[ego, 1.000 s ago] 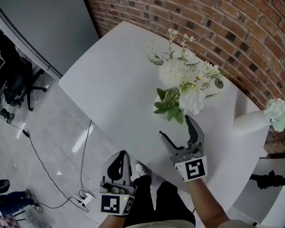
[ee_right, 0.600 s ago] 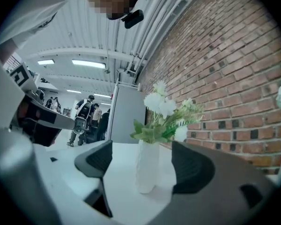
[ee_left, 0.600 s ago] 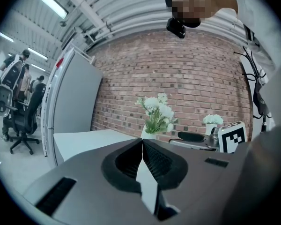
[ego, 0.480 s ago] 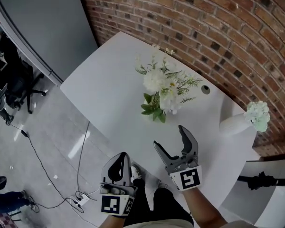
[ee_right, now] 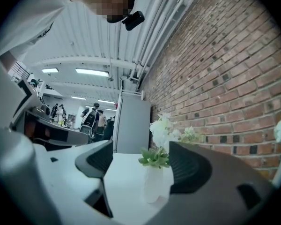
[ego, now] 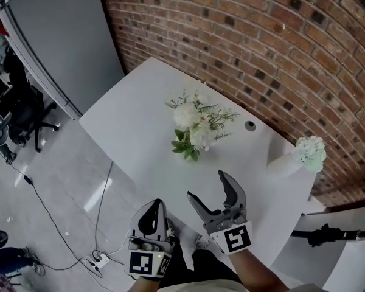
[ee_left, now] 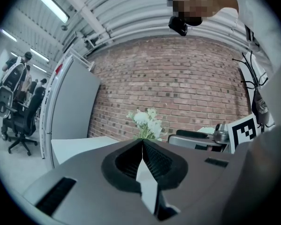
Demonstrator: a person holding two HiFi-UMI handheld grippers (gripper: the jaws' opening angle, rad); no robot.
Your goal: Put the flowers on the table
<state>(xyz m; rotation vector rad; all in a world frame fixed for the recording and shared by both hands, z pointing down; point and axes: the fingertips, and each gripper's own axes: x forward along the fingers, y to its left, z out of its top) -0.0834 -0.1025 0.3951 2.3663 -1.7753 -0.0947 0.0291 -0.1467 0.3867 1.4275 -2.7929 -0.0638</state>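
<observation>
The left tool (ego: 153, 207) was clenched, its ribbed pads pressed together with nothing between them. It hung off the near edge of the counter (ego: 131, 117), over the grey floor (ego: 61, 187). The right tool (ego: 207, 185) was released, its jaws spread wide and gripping nothing, and it sat just over the counter's near edge. Each tool carried a cube bearing a black-and-white square marker pattern. The patterns were coded blocks, not lettering.

The flowers (ego: 194, 121), a white bunch with green leaves at the base, stood upright on the counter well ahead of the right tool's tips and apart from both tools. In the right gripper view the right tool (ee_right: 143, 165) framed them between its open jaws. There the flowers (ee_right: 161, 128) rose from a plain white vase (ee_right: 154, 184) resting on the counter, clear of either pad. From the left tool (ee_left: 142, 143) the flowers (ee_left: 147, 122) showed straight ahead beyond its closed tips.

A second white bunch (ego: 309, 151) stood in its own pale vase (ego: 282, 164), ahead of the right tool and further to its right, close to the brick wall (ego: 261, 35). A round cable port (ego: 250, 126) lay in the counter between the two arrangements. To the left of the left tool a black cable (ego: 48, 202) ran across the floor to a power strip (ego: 100, 261). Beyond it stood a grey partition (ego: 55, 29) and an office chair (ego: 25, 115).
</observation>
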